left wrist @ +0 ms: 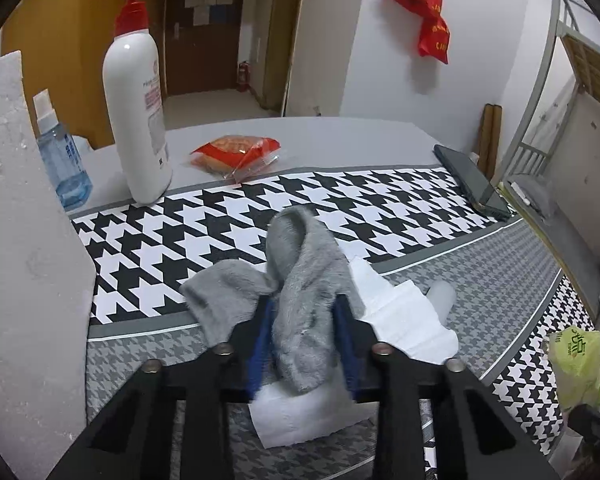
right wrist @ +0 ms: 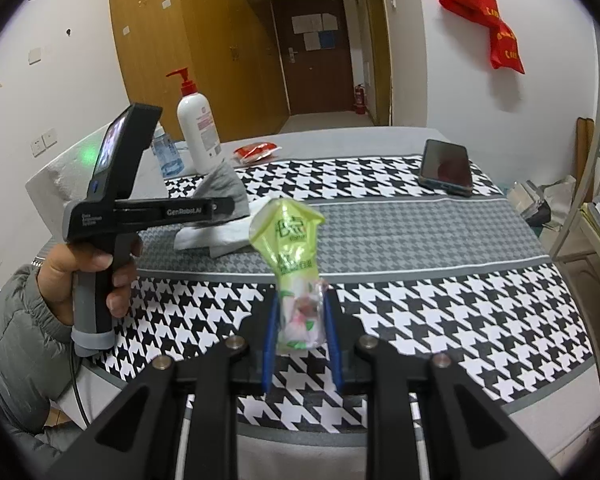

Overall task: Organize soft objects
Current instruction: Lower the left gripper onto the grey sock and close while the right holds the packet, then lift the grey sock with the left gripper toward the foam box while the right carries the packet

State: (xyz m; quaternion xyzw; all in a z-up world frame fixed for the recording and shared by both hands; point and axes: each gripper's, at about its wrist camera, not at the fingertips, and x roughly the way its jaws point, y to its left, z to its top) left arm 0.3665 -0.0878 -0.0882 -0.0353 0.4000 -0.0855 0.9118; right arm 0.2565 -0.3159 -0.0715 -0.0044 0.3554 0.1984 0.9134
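Grey fleece sock (left wrist: pixel 300 300) sits pinched between the blue pads of the left gripper (left wrist: pixel 305 312), draped over white tissue (left wrist: pixel 400 320) on the houndstooth cloth (left wrist: pixel 220 220). Just right of the sock, the right gripper (right wrist: pixel 300 316) clamps a green tissue pack (right wrist: pixel 296 256). Beyond the sock stand a pump bottle (left wrist: pixel 138 112) and snack packet (left wrist: pixel 236 154).

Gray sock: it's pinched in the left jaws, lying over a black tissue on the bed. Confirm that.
Not quite. The gray sock is pinched in the left jaws, but the tissue under it is white, not black, as the left wrist view shows.
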